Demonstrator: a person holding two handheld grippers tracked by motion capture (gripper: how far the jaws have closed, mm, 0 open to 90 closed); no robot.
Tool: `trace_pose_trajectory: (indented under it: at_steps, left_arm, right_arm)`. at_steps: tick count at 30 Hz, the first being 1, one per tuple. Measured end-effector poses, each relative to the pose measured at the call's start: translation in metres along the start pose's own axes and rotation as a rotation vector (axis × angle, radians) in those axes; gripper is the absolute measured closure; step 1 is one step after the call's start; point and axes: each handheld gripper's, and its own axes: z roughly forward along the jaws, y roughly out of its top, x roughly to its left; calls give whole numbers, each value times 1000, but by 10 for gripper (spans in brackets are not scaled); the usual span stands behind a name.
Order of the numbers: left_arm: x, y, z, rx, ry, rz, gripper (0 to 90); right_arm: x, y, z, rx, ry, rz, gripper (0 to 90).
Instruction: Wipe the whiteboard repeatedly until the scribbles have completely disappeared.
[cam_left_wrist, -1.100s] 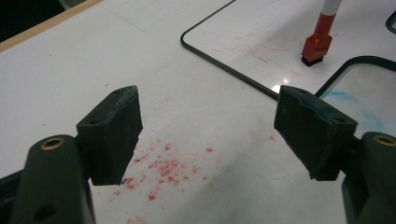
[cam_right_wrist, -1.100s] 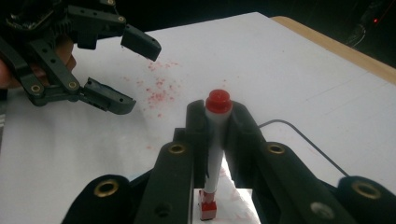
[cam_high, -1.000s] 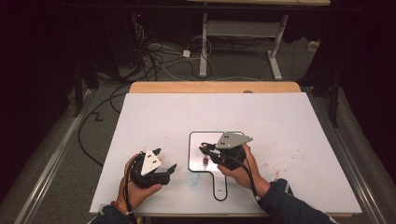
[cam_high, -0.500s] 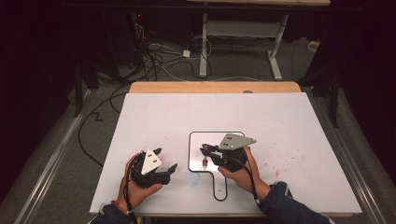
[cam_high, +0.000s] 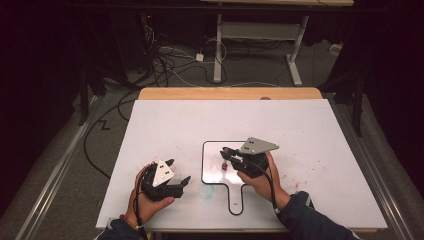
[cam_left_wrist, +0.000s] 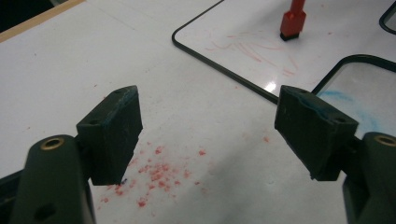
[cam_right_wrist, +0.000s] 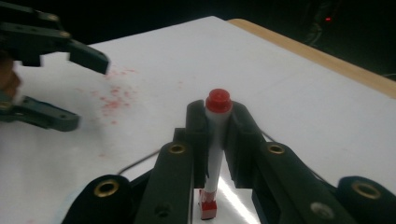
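**Marker clamped upright over the small whiteboard**

Nearest the person, both forearms come in over the front edge of the desk (cam_high: 310, 130), which is covered by a white sheet. The left tongs (cam_high: 176, 172) sit low over the sheet at the front left, jaws spread wide with nothing between them. In the left gripper view the two black pads (cam_left_wrist: 114, 133) stand well apart above a scatter of red specks (cam_left_wrist: 156, 175) on the white surface.

Just to the right, the small whiteboard (cam_high: 212, 175) lies flat, black-rimmed, its handle pointing toward the person. No containers are on the desk; the board carries only faint red scribbles and a blue smudge near its handle end.

The right tongs (cam_high: 226, 152) hover over the board, closed on a marker (cam_right_wrist: 214, 140). In the right gripper view the marker stands upright between the jaws, red end up, its lower red part at the board; whether it actually touches is hard to tell.

Beyond, the bare wooden strip (cam_high: 230, 93) of the desk's far edge shows, then cables (cam_high: 170, 65) on the floor and a white frame leg (cam_high: 218, 50) in the dark.
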Motion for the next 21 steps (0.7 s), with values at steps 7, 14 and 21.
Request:
trace_pose_trajectory:
  at_steps: [7,14,21]
  left_arm:
    - [0,0,0,0,-1,5,222]
    - [0,0,-1,-1,-2,6,222]
    - [0,0,0,-2,-9,-2,222]
  right_arm:
    - [27,6,13,-4,101,-4,813]
    - [18,8,16,4,22,-60,813]
    - [-5,8,17,0,-62,-27,813]
